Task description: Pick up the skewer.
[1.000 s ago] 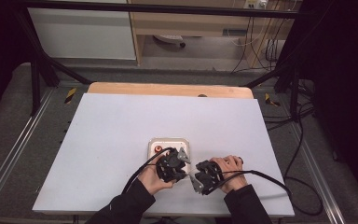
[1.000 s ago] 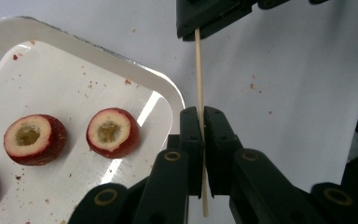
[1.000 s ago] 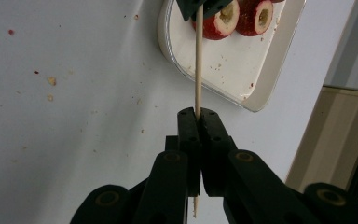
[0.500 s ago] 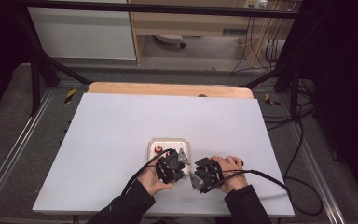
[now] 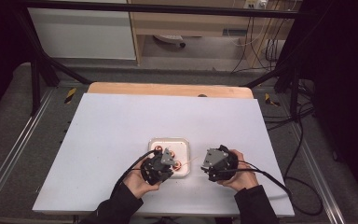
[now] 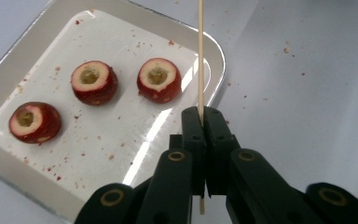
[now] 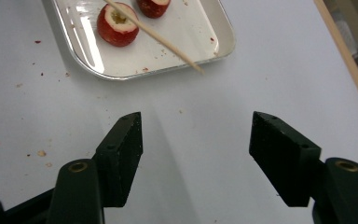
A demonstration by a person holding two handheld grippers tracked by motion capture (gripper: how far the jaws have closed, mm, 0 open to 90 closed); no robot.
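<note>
A white tray (image 6: 121, 135) holds three red cored fruit halves (image 6: 94, 81), (image 6: 159, 79), (image 6: 34, 121), cut side up. My left gripper (image 6: 203, 116) is shut on a thin wooden skewer (image 6: 200, 56), which points up past the tray's right rim. In the high view the left gripper (image 5: 164, 162) hangs over the tray's (image 5: 169, 142) near edge. My right gripper (image 7: 196, 140) stands open over bare table, nothing between its jaws; ahead of it lie the tray (image 7: 177, 46), a fruit half (image 7: 117, 23) and the skewer's tip (image 7: 168, 44). It sits right of the tray (image 5: 216, 162).
The white table top (image 5: 121, 121) has red crumbs scattered around the tray. A wooden strip (image 5: 168, 89) runs along its far edge. Cables (image 5: 270, 179) trail from the grippers toward the right. Metal rails flank the table.
The two grippers have drawn apart: the right one moved right and away from the tray, the left one shifted slightly left with the skewer.
</note>
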